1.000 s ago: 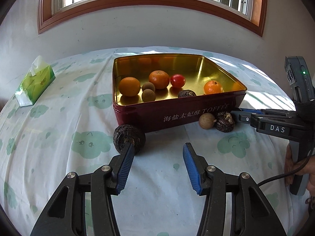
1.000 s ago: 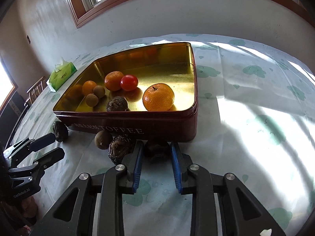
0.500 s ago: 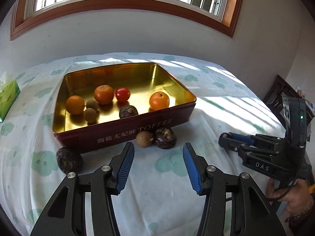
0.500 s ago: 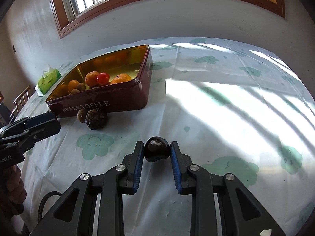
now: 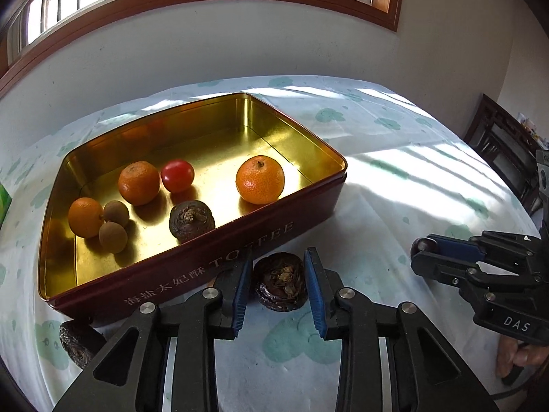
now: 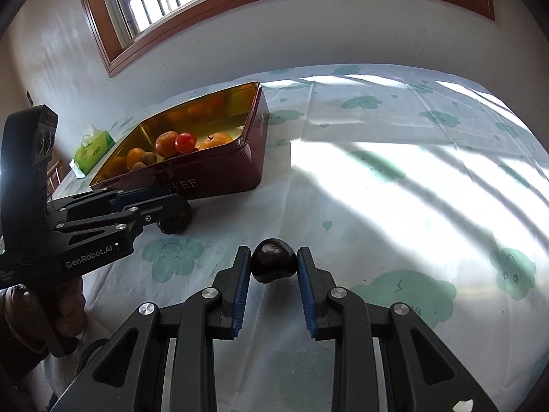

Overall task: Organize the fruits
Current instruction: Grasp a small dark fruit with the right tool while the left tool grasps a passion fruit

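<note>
Closing on a wrinkled dark fruit (image 5: 280, 286) beside the tin (image 5: 310, 213).
Left gripper (image 5: 276, 283) brackets that fruit on the cloth, pads narrowing, contact unclear; it lies straight ahead, tin just beyond. Right gripper (image 6: 273, 267), farther from the tin, clenches a smooth dark fruit (image 6: 273, 265). Another dark fruit (image 5: 77, 345) is partly hidden behind the left gripper's frame.
</note>
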`<state>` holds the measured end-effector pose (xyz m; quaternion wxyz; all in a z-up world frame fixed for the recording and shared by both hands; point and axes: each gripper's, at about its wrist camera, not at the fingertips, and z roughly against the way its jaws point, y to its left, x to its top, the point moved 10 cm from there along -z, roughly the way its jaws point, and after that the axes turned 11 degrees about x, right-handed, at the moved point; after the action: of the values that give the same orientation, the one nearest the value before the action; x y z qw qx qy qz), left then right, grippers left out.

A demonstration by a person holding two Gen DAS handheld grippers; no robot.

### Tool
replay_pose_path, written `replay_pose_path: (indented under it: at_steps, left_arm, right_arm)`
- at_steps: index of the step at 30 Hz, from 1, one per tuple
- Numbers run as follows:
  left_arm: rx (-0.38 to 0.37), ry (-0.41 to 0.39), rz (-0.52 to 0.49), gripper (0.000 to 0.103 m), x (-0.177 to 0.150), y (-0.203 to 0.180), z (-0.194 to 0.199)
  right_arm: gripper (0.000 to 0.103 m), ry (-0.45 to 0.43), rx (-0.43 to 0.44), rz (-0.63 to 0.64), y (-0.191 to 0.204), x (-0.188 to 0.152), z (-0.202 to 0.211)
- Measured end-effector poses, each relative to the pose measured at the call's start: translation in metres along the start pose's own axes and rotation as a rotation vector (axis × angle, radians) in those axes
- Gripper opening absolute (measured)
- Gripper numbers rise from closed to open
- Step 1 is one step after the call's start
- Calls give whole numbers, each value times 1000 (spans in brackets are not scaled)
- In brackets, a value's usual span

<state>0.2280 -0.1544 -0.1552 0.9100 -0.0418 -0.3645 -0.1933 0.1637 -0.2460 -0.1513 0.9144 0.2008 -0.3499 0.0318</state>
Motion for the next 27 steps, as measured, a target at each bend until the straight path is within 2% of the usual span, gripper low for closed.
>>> replay_pose_path:
  at_steps: [2,4,6,8,12,15,20,25,27]
  left_arm:
    - [9,15,-11,42,-5,-1,-1]
    - [10,0,-39,42,-9,-6,1]
    - [4,49,-71,42,-19,-15,-6]
    - [2,48,-72,40,-16,-16,-4]
    - [-15,55,-13,38,-10,-8,-2]
    - [0,53,-2,37,-7,-5,2]
    - [13,19,88,37,-6,9,23]
    - [28,2,145,37,-31,33,52]
    - [45,2,166,37,-43,46,59]
  right_arm:
    - [26,-3,5,-3,0,0,0]
    - [26,1,8,-3,0,0,0]
    - [26,1,8,-2,0,0,0]
    - [26,2,7,-3,0,0,-1]
    - [26,5,4,-5,0,0,-1]
    - [26,15,3,-9,-1,-1,-3]
    - [26,21,-12,-10,-2,-1,-4]
    - [26,30,-56,31,3,-2,-5]
    - [26,23,-33,4,11,-4,-4]
